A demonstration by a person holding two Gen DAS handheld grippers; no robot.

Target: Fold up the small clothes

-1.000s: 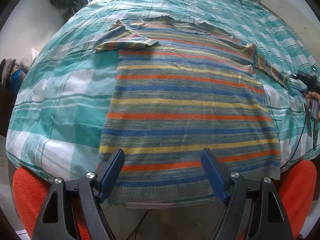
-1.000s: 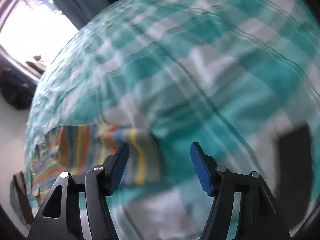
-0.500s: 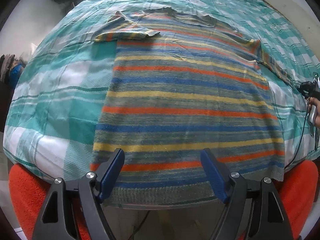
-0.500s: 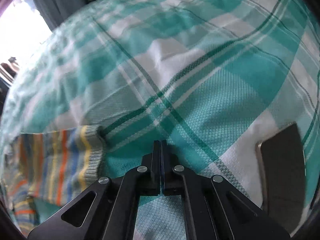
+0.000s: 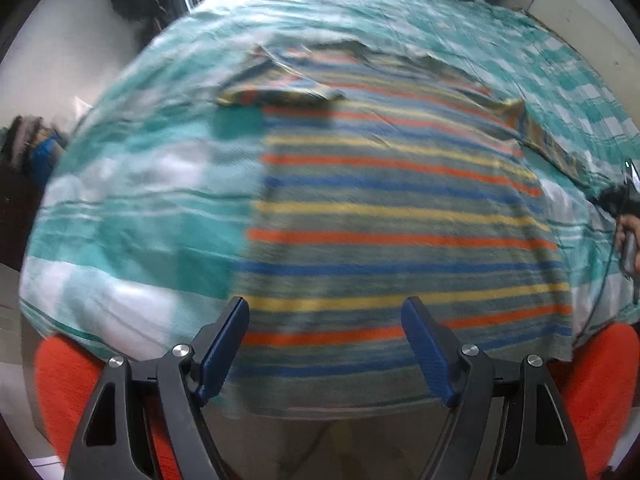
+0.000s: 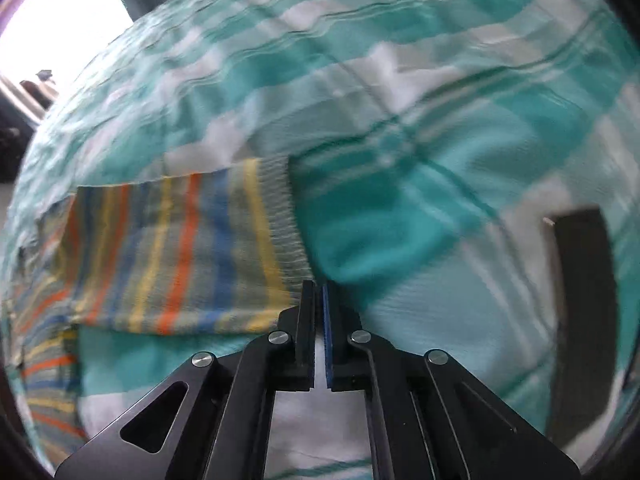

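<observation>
A striped shirt [image 5: 392, 216] is laid flat on the checked bed cover [image 5: 132, 184], its neck pointed away and its bottom hem near the left gripper [image 5: 326, 344], which is held wide open. The right gripper [image 6: 319, 312] is pinched shut on the sleeve [image 6: 188, 252] corner.

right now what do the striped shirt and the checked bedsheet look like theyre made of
Striped shirt: looks like soft matte knit, judging by the ribbed cuff on the sleeve.
Checked bedsheet: probably thin woven cotton, matte, with fine wrinkles. Motion blur leaves both uncertain.
</observation>
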